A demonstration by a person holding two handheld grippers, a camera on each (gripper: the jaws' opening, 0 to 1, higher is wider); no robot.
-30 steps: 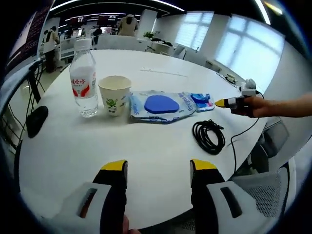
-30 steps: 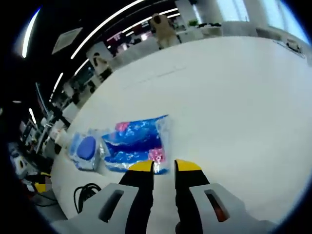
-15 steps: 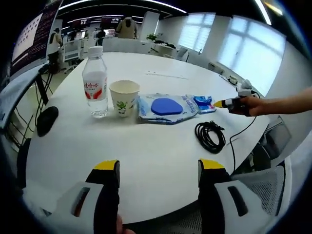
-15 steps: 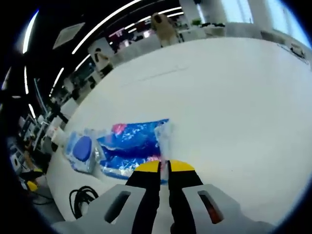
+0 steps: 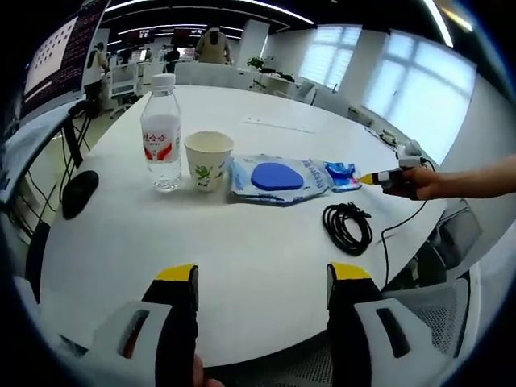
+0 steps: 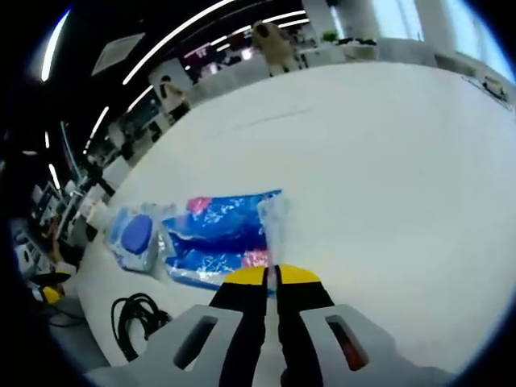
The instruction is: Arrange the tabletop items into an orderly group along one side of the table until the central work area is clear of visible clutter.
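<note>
Right gripper: my jaws are clenched on the near edge of the blue packet, ready to drag it.
Left gripper: released, holding nothing, hanging above the near table.
Row: bottle, cup, pouch side by side, blue packet at its right end.
Cable: apart, nearer.

Smooth matt white table; clear plastic bottle, paper cup, glossy crinkled blue packet.
</note>
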